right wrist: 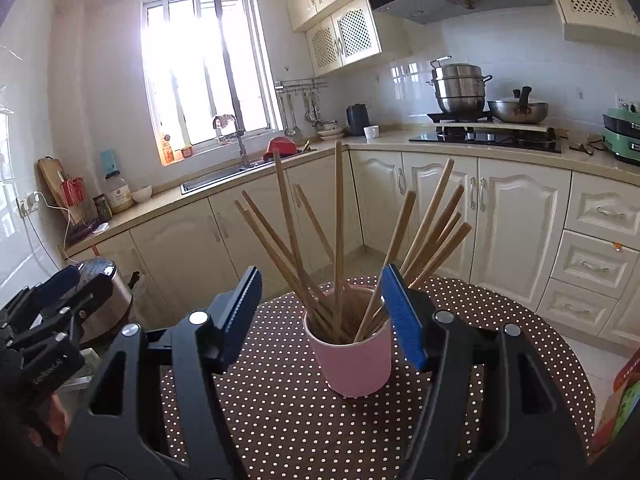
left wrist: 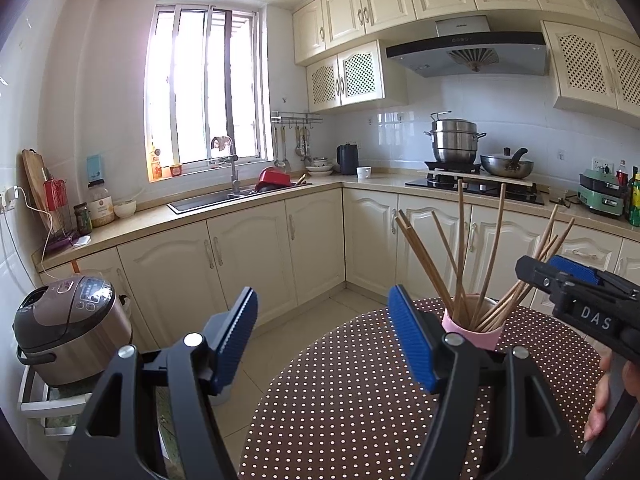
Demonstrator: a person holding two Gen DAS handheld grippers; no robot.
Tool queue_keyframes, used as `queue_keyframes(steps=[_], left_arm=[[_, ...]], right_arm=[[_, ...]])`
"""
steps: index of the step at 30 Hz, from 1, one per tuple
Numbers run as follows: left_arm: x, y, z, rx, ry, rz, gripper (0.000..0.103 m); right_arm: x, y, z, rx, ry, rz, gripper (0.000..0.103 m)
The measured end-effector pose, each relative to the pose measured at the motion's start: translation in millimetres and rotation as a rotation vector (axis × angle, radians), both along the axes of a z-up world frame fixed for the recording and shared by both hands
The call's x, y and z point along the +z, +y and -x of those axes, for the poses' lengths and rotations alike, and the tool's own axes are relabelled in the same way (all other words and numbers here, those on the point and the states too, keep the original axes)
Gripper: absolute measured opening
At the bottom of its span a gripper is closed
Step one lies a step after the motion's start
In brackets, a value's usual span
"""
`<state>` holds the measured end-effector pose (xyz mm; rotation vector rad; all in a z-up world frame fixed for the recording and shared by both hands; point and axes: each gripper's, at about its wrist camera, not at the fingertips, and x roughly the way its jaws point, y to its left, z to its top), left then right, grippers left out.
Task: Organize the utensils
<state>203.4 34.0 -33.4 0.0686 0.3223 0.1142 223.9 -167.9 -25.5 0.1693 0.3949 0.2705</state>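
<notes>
1. A bunch of wooden chopsticks [right wrist: 340, 240] is standing fanned out in a pink cup [right wrist: 350, 356], their tips leaning in several directions above its rim.
2. The pink cup is sitting upright on the round counter [right wrist: 280, 400], which is wearing a brown cloth with white dots; the cup is resting toward the far side of it.
3. The right tongs [right wrist: 324, 312] are standing wide apart just in front of the cup, one blue pad [right wrist: 400, 320] on each side, gripping nothing; the chopsticks are rising between and beyond the pads without touching them, as far as the right wrist view is showing.
4. The left tongs [left wrist: 324, 340] are also gaping wide and holding nothing, hovering over the near left edge of the counter, with the cup lying just past their right pad.
5. A person's hand [left wrist: 600, 400] is wrapping around the handle of the right tongs at the right edge of the left wrist view.
6. A rice cooker [left wrist: 68, 328] is sitting low at the left, near the cream cabinets [left wrist: 248, 256].
</notes>
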Motion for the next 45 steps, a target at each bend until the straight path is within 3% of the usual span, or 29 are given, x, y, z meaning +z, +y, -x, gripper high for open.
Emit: queue_keyframes(steps=[11,29,39,41,45], left_arm=[[12,-11,30,-0.034,-0.031,0.001,0.069],[42,-30,120,-0.115,-0.093,0.008,0.074],[57,-25,162,-0.130,-0.111,0.027,0.075],[59,-24,170,-0.132,-0.113,0.029,0.081],[64,-21,186,-0.132,-0.136,0.037,0.084]], right_arm=[[31,-5,59,-0.014,-0.076,0.025,0.062],[54,-6,167,-0.096,-0.164,0.096,0.075],[69,6,213,-0.086,-0.217,0.121,0.083],[71,8,221,-0.085,-0.228,0.123,0.084],[73,8,232,-0.088,-0.239,0.117,0.086]])
